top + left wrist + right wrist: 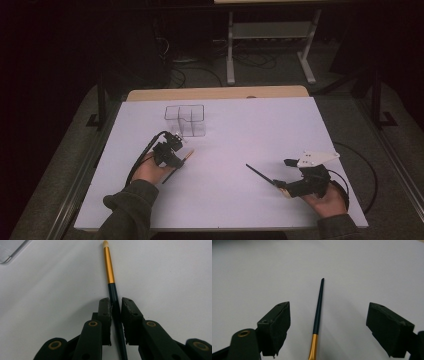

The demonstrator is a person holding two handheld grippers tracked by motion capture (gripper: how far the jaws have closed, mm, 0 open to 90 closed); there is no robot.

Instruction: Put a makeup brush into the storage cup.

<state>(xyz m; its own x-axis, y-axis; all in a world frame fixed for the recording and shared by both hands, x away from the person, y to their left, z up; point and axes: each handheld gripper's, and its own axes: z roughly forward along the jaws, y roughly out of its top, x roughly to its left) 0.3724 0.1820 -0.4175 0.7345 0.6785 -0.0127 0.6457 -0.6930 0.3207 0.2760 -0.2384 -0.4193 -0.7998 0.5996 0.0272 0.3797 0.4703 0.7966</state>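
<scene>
Two sleeved forearms at the bottom edge of the high view, each hand holding one set of tongs over a white counter (225, 125).

Left tongs (176, 156), near the counter's left middle: two black jaws closed onto the dark handle of a makeup brush (110, 272), pads pressing it from both sides in the left gripper view. Gold ferrule and pale tip of that brush pointing away from the jaws, lying on the counter surface.

Right tongs (282, 184), near the counter's right front, topped by one grey three-cornered plate: jaws spread wide, nothing pinched. Second makeup brush (318, 315) lying on the counter between them, touching neither pad; dark tapered handle pointing away, gold ferrule toward the camera in the right gripper view.

Count: two brushes, both same make of dark handle and gold band; two tongs; one clear plastic organizer (185, 120) with several compartments, standing just beyond the left tongs, toward the counter's far side.

No readable brand, label or writing on any item.

Beyond the counter, dark floor with cables and one white-legged stand.
</scene>
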